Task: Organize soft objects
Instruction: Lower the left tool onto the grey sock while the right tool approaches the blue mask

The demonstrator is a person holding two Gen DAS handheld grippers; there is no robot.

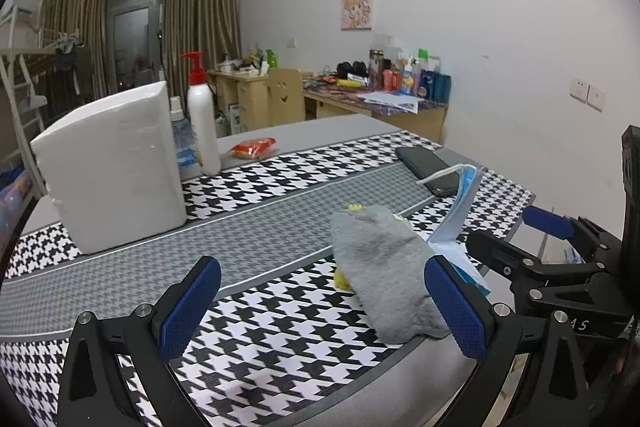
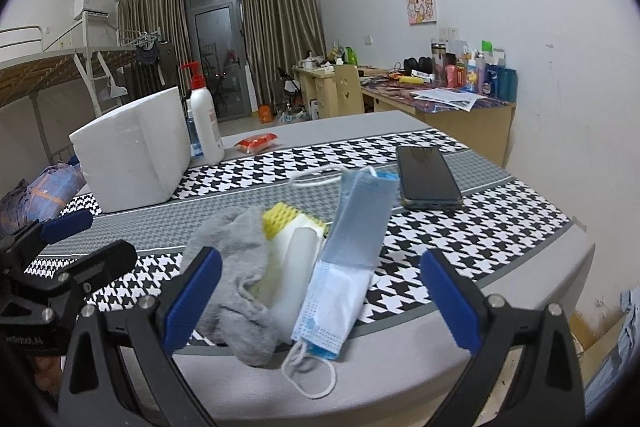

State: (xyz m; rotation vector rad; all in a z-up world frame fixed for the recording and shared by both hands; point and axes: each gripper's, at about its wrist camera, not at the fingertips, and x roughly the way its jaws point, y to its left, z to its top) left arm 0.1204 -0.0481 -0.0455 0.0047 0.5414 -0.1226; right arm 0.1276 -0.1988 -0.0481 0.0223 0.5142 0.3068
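A grey sock [image 1: 386,271] [image 2: 236,279] lies draped over a yellow and white sponge [image 2: 292,251] near the table's front edge. A folded blue face mask [image 2: 348,251] [image 1: 460,223] leans on the sponge, part of it standing up. My left gripper [image 1: 322,311] is open and empty, its right finger just beside the sock. My right gripper [image 2: 320,301] is open and empty, with the pile between and just beyond its fingers. Each gripper shows at the edge of the other's view.
A white tissue pack [image 1: 116,167], a pump bottle [image 1: 202,119], a spray bottle [image 1: 182,139] and a red snack packet [image 1: 254,148] stand at the back left. A black phone [image 2: 426,177] lies right of the mask. The table edge [image 2: 400,367] is close in front.
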